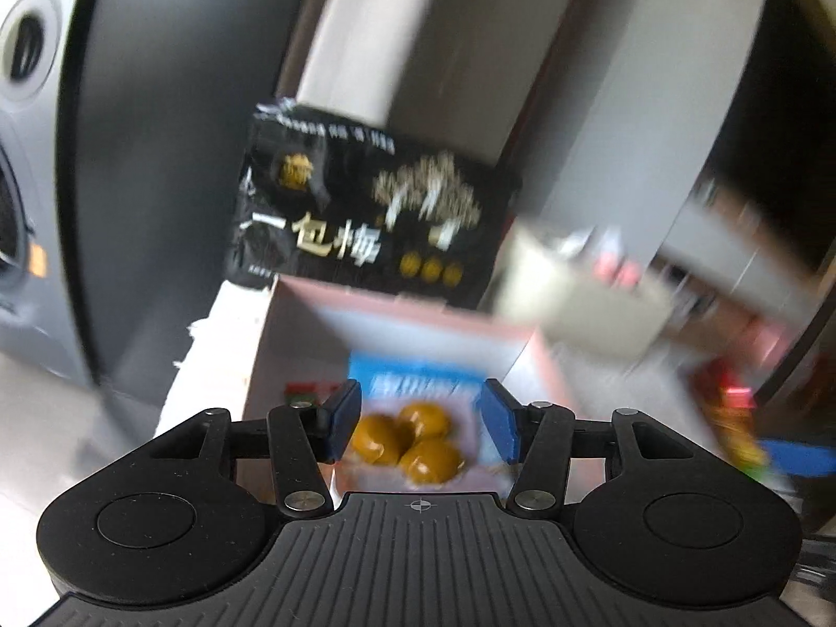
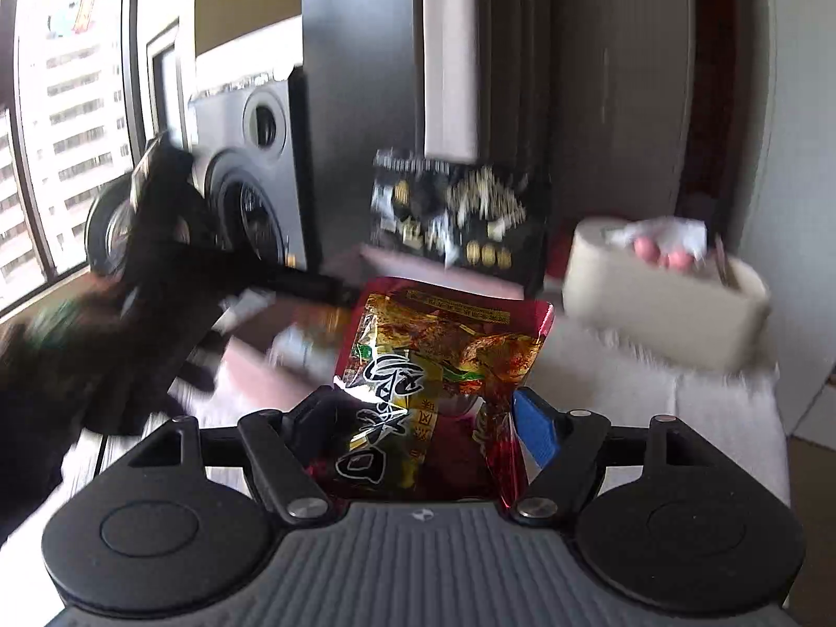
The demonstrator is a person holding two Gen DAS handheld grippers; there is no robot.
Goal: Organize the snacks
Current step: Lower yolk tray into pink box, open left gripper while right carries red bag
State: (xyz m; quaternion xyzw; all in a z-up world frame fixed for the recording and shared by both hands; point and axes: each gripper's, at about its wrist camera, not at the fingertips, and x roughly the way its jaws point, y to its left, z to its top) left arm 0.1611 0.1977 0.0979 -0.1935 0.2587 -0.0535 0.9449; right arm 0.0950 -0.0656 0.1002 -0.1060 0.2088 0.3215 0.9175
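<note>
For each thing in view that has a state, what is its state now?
Left tool: open, nothing between its pads.
Right tool: shut on the red snack bag.
Blue snack packet: lying inside the pink box.
Black snack bag: upright behind the box.
Beige container: open-topped, with small wrapped items inside.

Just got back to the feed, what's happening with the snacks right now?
The right tool is clamped on a shiny red and gold foil snack packet. The left tool is open and empty above a pink cardboard box, where a blue packet picturing yellow buns lies. A black plum bag stands behind.
</note>
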